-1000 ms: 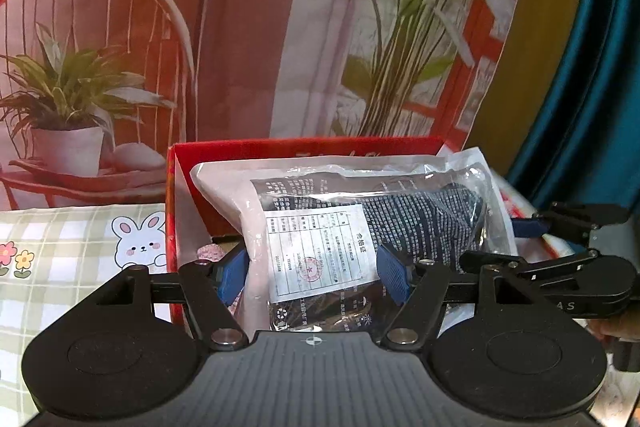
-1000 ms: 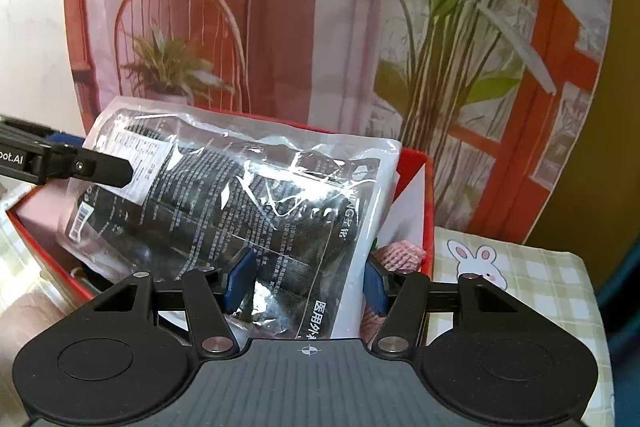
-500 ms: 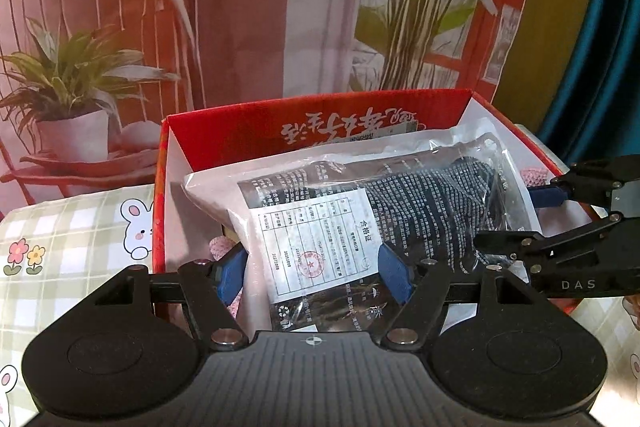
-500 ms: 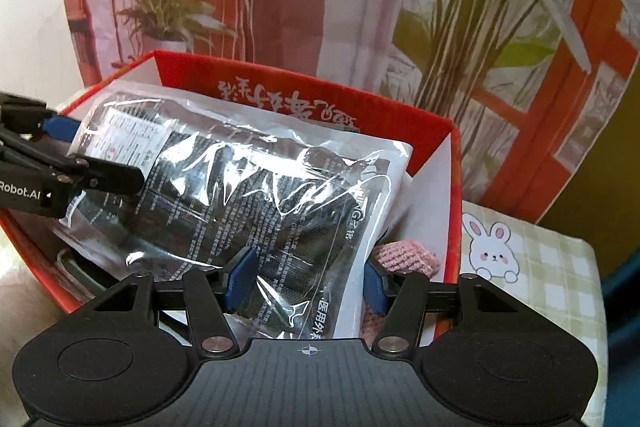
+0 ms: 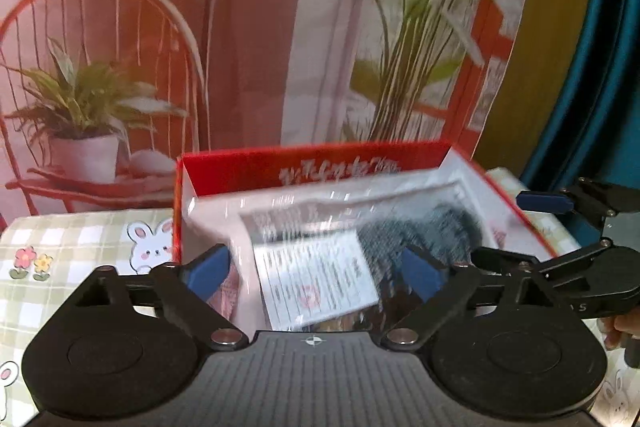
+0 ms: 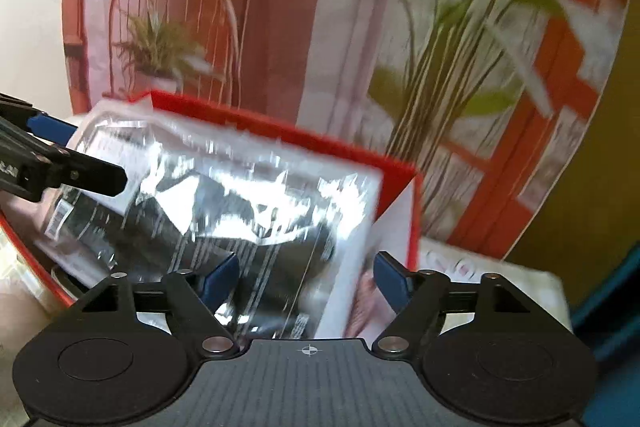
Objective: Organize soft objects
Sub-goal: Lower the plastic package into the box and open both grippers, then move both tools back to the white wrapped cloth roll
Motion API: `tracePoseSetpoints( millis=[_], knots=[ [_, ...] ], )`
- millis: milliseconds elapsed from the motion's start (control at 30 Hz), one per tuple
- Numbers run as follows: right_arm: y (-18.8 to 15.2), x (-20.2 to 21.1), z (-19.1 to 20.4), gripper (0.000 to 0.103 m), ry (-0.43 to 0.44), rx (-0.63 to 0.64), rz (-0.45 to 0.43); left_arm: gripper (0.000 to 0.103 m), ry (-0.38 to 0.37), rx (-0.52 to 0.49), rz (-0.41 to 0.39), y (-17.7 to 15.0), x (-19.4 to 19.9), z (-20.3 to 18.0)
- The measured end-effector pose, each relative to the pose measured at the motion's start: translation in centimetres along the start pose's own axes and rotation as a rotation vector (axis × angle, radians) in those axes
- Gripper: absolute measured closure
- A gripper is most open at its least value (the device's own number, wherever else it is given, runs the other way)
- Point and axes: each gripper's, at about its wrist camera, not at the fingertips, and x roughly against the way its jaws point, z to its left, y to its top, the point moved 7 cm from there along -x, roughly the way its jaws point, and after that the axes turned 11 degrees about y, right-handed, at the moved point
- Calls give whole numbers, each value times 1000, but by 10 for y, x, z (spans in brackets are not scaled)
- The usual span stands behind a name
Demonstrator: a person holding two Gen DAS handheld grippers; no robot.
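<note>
1. The clear plastic packet (image 5: 360,247) of dark fabric lies in the red box (image 5: 312,163), over a pink knitted item (image 6: 368,303).
2. The left gripper (image 5: 316,267) has just been opening; its jaws are released, straddling the packet without pressing it.
3. The right gripper (image 6: 306,275) likewise stands spread.
4. The box sits on a checked rabbit-print cloth (image 5: 80,239).

Clear plastic packet (image 5: 360,239) of dark fabric, tilted inside red box (image 5: 312,163)
</note>
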Motion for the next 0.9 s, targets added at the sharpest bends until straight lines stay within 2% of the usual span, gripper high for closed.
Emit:
tracePoseSetpoints(
  millis=[100, 267, 667, 900],
  knots=[
    [4, 15, 1, 7, 4, -7, -57, 3, 8, -15, -48, 3, 19, -4],
    [2, 34, 7, 1, 15, -10, -111, 0, 21, -18, -92, 0, 43, -6],
    [-31, 77, 28, 1, 49, -79, -211, 0, 25, 35, -97, -36, 80, 2],
    [-61, 92, 37, 1, 61, -124, -226, 0, 79, 77, -70, -73, 98, 14]
  ],
)
